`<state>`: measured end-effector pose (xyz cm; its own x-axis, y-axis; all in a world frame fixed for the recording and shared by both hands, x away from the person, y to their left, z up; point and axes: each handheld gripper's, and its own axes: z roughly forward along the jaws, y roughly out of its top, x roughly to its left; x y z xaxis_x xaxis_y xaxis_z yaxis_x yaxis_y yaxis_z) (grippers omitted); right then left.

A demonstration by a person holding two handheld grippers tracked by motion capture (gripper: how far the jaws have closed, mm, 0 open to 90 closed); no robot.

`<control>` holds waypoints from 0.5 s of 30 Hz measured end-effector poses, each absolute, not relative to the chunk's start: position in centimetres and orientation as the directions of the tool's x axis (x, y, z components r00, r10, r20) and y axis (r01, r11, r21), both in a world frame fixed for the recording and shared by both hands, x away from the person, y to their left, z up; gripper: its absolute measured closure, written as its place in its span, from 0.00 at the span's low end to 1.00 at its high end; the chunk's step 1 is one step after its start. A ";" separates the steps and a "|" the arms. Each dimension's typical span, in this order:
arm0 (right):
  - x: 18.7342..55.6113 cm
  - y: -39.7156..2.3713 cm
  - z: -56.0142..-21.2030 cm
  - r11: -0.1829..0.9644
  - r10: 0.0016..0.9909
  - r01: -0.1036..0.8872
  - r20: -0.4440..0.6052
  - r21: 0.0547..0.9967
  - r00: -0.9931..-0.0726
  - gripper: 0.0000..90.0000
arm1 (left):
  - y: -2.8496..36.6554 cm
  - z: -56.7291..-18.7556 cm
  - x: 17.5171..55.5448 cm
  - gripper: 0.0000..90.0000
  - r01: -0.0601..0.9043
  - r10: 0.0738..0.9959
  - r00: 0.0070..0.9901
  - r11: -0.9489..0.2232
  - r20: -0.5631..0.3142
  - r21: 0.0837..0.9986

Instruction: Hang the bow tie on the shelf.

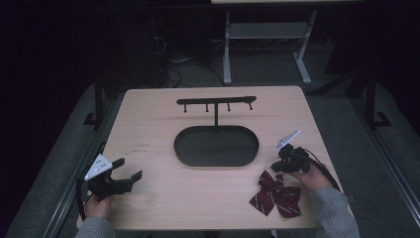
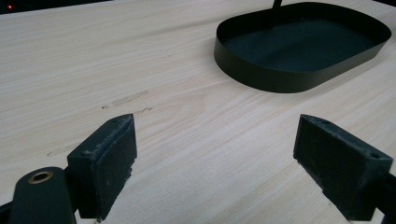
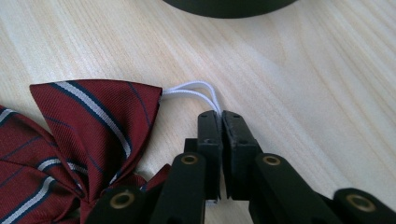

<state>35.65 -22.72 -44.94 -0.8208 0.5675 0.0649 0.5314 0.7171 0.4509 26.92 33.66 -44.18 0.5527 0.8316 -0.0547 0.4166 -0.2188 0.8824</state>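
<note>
The right hand-held gripper (image 3: 219, 116) has its jaws pressed together on the thin white elastic loop (image 3: 194, 91) of a maroon striped bow tie (image 3: 88, 135), which lies on the bench (image 1: 163, 198) near its front right corner, just in front of the person's right hand (image 1: 311, 177); the pinch sits on the loop alone, close to the jaw tips, and the fabric itself is free beside the jaws. That is the weak point, in my judgement: a cord this thin held so near the tips could slide out the moment the tie's weight comes onto it, or stretch and snap back, dropping the tie; the bow would also hang and swing from the elastic, so any quick lift could send it twisting. If the aim is the hook stand (image 1: 216, 103) that rises from the black oval tray (image 1: 216, 146) at the bench's middle, which I can only guess, the loop is flattened between the jaws, leaving little opening to pass over one of the small pegs; a miss could nudge the light stand. The left hand-held gripper (image 1: 128, 170) hovers with jaws well apart near the front left, holding nothing, well apart from the tie; it could help spread the loop, though reaching across risks a collision with the tray.
</note>
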 end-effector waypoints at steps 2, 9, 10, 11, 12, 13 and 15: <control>35.6 -22.8 -44.9 0.709 0.574 0.541 0.076 0.451 -0.815 0.97 | 33.7 -44.2 26.9 0.14 0.416 0.831 0.554 -0.220 -0.053 0.883; 35.4 -22.9 -44.7 0.704 0.573 0.542 0.084 0.458 -0.815 0.98 | 33.7 -44.2 27.0 0.14 0.421 0.830 0.556 -0.224 -0.054 0.879; 35.4 -23.0 -44.6 0.705 0.570 0.536 0.079 0.464 -0.818 0.98 | 33.7 -44.2 27.0 0.14 0.419 0.830 0.556 -0.224 -0.053 0.880; 35.3 -23.0 -44.4 0.703 0.572 0.536 0.076 0.467 -0.816 0.98 | 33.7 -44.2 27.0 0.14 0.417 0.829 0.557 -0.226 -0.051 0.880; 35.2 -23.0 -44.0 0.706 0.567 0.529 0.071 0.471 -0.820 0.98 | 33.7 -44.2 27.0 0.14 0.417 0.829 0.557 -0.225 -0.052 0.881; 35.2 -22.9 -43.9 0.709 0.566 0.526 0.065 0.470 -0.822 0.97 | 33.6 -44.2 27.0 0.14 0.417 0.829 0.556 -0.225 -0.051 0.881; 35.0 -22.9 -43.6 0.707 0.567 0.525 0.064 0.474 -0.822 0.98 | 33.6 -44.2 27.0 0.14 0.417 0.830 0.556 -0.227 -0.049 0.880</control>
